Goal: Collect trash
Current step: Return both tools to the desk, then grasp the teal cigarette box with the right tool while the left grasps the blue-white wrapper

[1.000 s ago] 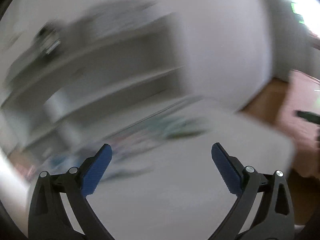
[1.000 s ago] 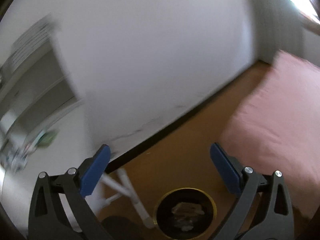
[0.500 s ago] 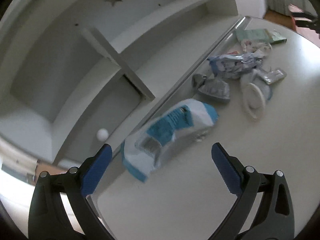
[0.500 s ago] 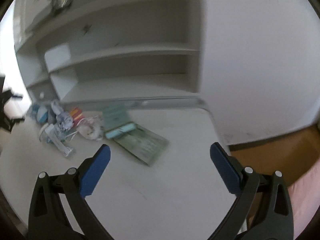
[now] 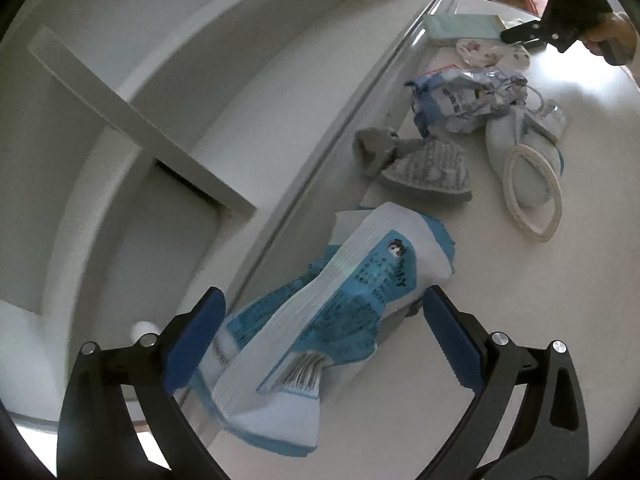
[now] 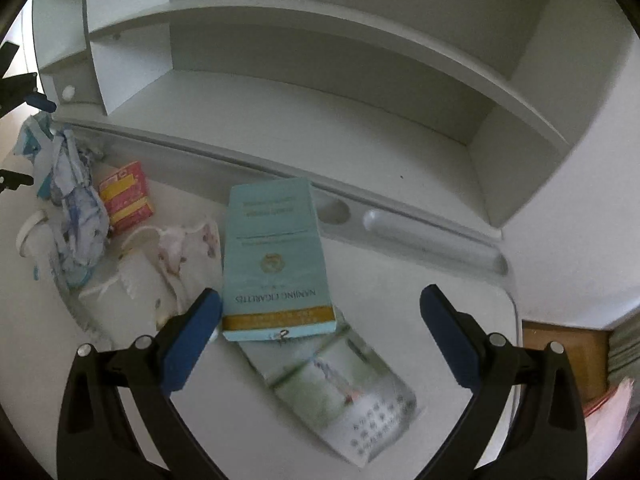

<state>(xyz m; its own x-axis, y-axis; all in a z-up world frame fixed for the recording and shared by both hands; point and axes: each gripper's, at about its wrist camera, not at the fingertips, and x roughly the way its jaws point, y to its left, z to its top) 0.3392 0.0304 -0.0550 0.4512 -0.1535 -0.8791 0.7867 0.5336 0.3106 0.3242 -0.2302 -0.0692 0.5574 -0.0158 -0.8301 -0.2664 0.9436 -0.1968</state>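
Note:
My left gripper (image 5: 320,336) is open, its blue pads either side of a blue and white plastic packet (image 5: 320,320) lying on the white desk (image 5: 560,320). Beyond it lie a grey striped wrapper (image 5: 424,164), a crumpled blue-white wrapper (image 5: 464,96) and a white ring-lidded cup (image 5: 528,180). My right gripper (image 6: 320,324) is open over a light blue cigarette carton (image 6: 276,256) that rests partly on a green pictured sheet (image 6: 340,384). The right gripper also shows in the left wrist view (image 5: 548,12), far right.
White shelves (image 6: 320,100) stand behind the desk, with a grooved ledge (image 6: 400,216) along their foot. A red-yellow packet (image 6: 126,196), a flowered white bag (image 6: 176,248) and crumpled wrappers (image 6: 76,200) lie left of the carton. Wooden floor (image 6: 568,352) shows past the desk's right edge.
Both grippers have swung from the wall and floor to the desk and come closer to the trash. The left now straddles the blue packet; the right is over the carton.

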